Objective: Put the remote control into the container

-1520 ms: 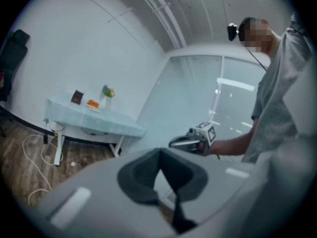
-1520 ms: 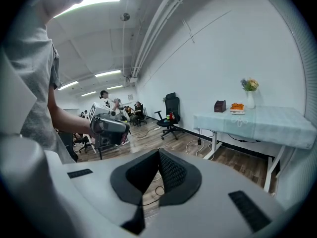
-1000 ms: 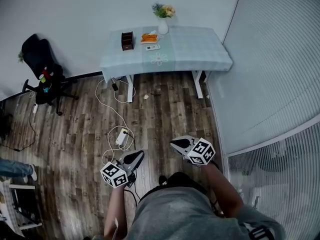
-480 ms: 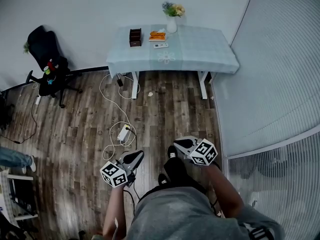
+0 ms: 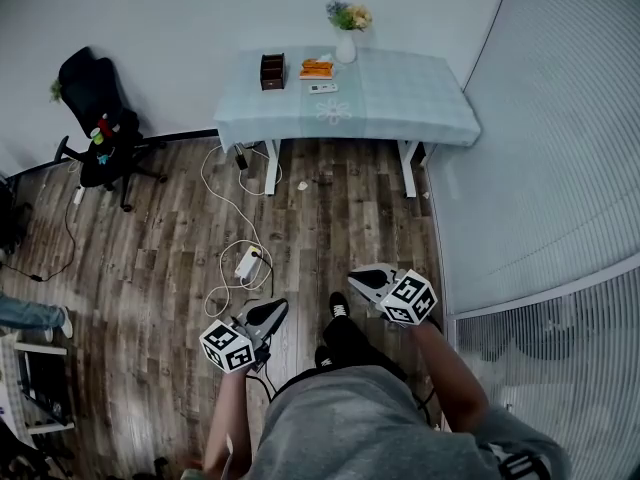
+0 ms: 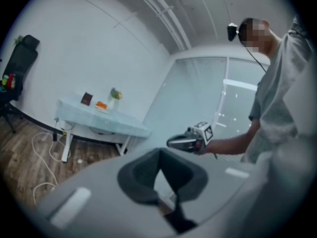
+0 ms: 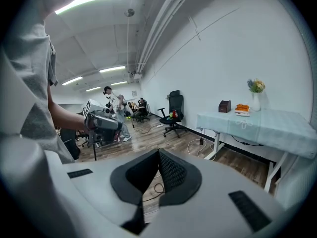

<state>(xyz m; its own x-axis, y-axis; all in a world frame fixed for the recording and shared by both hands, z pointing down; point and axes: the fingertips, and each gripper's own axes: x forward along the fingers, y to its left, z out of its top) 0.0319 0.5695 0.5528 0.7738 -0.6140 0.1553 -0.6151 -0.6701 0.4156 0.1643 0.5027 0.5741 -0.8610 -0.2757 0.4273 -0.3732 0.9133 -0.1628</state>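
Wooden floor (image 5: 330,218) separates the closed, empty left gripper (image 5: 272,310) and right gripper (image 5: 362,276) from the distant remote control (image 5: 322,88); walking up squarely looks wise.

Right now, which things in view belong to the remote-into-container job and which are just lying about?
Job: remote control, brown container, table under them.
Lying about: flower vase, orange item, office chair, power strip.

One table (image 5: 400,98) is bearing one container (image 5: 272,71), one remote control (image 5: 322,88), one vase (image 5: 345,50); two grippers are showing (left gripper (image 5: 272,310), right gripper (image 5: 358,276)).
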